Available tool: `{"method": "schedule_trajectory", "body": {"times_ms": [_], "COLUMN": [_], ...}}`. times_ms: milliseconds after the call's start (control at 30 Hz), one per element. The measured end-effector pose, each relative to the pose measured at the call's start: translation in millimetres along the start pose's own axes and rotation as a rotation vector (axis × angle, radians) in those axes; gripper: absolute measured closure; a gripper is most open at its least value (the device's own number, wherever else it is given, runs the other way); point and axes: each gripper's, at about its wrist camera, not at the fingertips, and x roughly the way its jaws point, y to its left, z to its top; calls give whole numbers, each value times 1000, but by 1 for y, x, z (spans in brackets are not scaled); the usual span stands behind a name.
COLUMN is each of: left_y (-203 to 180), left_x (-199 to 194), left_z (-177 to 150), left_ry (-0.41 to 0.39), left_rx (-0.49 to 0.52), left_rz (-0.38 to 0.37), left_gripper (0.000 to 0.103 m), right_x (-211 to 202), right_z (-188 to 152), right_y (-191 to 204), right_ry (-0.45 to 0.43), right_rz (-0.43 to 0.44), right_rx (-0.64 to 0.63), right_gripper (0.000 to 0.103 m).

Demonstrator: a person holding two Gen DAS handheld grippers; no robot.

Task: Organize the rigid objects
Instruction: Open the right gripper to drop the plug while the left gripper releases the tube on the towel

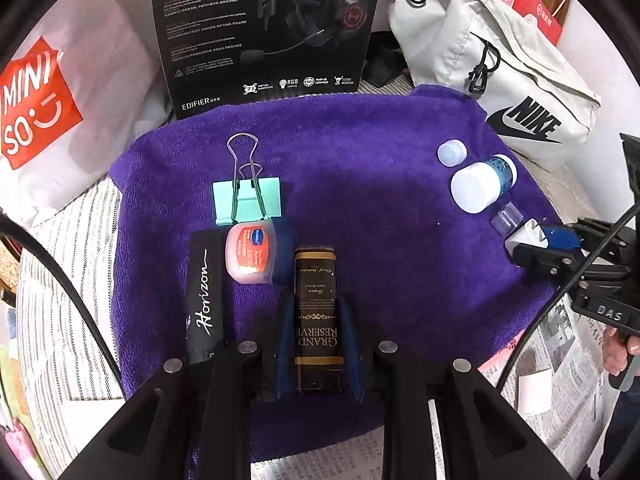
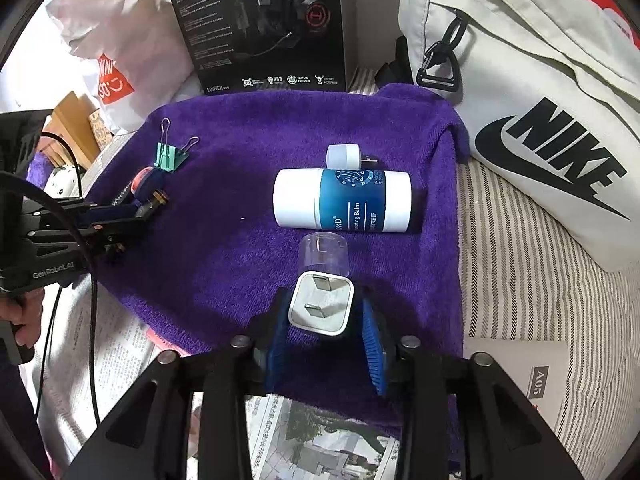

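My left gripper (image 1: 316,312) is shut on a dark "Grand Reserve" bottle (image 1: 318,312), low over the purple towel (image 1: 380,200). Beside it lie a black "Horizon" bar (image 1: 206,292), a red Vaseline tin (image 1: 252,252) and a mint binder clip (image 1: 248,200). My right gripper (image 2: 326,312) is shut on a white plug adapter (image 2: 322,304), just in front of a clear cap (image 2: 324,254) and a white-and-blue balm bottle (image 2: 342,200) lying on its side. A small white USB light (image 2: 344,156) lies behind the bottle.
A black Edifier headphone box (image 1: 264,28) stands at the towel's back edge. A white Nike bag (image 2: 532,120) sits at the back right, a Miniso bag (image 1: 36,108) at the left. Striped cloth (image 2: 516,272) and newspaper (image 2: 320,440) surround the towel.
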Motion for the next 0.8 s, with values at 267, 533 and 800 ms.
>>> {"method": "schedule_trajectory", "body": {"times_ms": [267, 533, 800], "left_y": [-6, -8, -17], "left_x": [-1, -2, -4], "left_z": [-2, 0, 0], "left_ry": [-10, -5, 21], "left_rx": [18, 15, 0], "left_rz": [41, 48, 63], "left_gripper": [80, 76, 61], "right_x": [-27, -61, -84], "right_z": [-9, -25, -53], "right_y": [0, 1, 17], "right_ry": [-38, -83, -106], "right_rz": [-31, -33, 0], "right_rx": [-8, -6, -33], "right_gripper": [52, 52, 46]}}
